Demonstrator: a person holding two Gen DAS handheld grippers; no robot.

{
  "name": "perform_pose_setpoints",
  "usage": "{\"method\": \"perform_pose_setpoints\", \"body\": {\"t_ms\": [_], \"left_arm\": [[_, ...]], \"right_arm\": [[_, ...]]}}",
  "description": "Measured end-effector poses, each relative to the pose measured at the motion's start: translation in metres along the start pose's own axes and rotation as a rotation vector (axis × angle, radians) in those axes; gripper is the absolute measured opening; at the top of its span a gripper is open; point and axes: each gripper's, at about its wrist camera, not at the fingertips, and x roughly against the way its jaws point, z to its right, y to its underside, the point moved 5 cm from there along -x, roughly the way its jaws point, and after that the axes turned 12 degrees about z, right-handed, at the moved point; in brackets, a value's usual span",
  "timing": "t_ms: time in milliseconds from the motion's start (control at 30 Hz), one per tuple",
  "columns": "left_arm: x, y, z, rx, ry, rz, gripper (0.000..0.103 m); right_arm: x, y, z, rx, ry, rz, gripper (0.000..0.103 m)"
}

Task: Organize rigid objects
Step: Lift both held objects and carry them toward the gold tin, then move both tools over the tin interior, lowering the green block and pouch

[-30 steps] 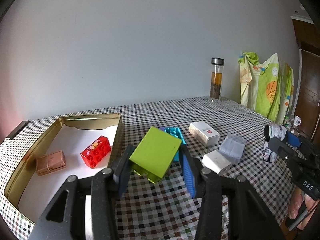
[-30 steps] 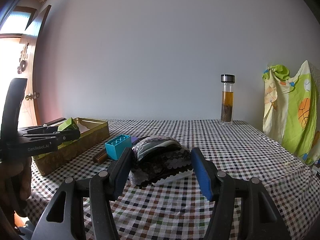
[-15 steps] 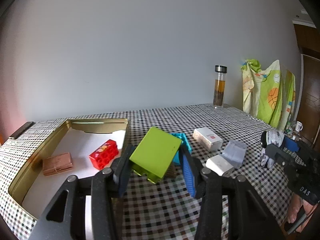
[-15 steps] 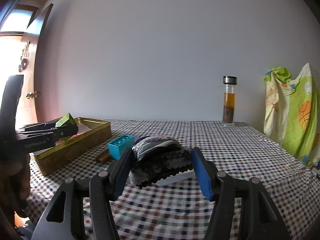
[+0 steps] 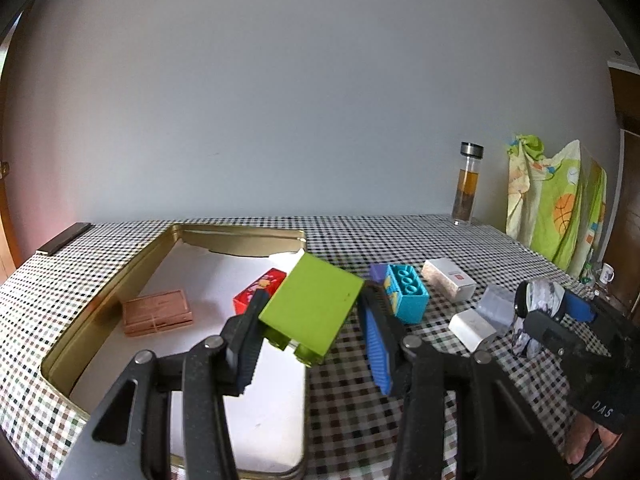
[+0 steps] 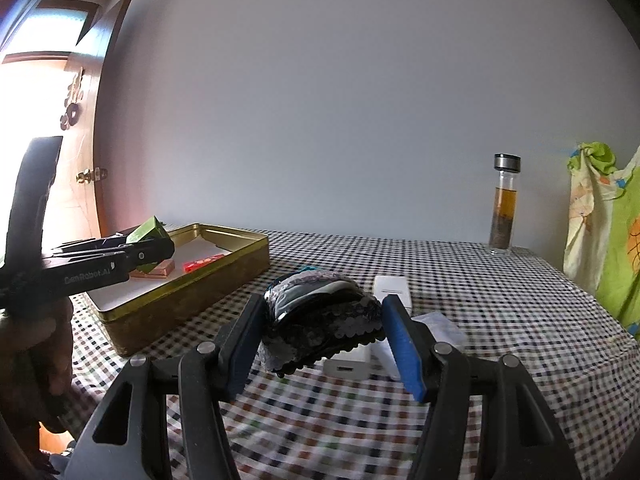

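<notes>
Left wrist view: left claw (image 5: 310,330) clamps the lime-green plastic block (image 5: 310,308), which has shifted from over the checkered cloth to above the gold metal tin (image 5: 120,264), ready to drop beside the red brick (image 5: 260,290). Right claw (image 6: 322,338) grips a black sequinned pouch (image 6: 320,320), 1 item clear of the table.

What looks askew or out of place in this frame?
The green brick sits tilted in the left gripper, studs facing down, caught by one corner rather than squarely. The right gripper holds a soft sequined pouch, odd for a rigid-objects job. Nothing looks spilled or broken.
</notes>
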Motion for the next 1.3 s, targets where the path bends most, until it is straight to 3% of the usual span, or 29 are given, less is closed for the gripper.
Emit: {"method": "perform_pose_setpoints", "body": {"t_ms": [1300], "left_arm": [[0.011,0.003,-0.041,0.051,-0.046,-0.028,0.045]], "right_arm": [[-0.017,-0.005,-0.083,0.054,-0.166,-0.039,0.062]]}}
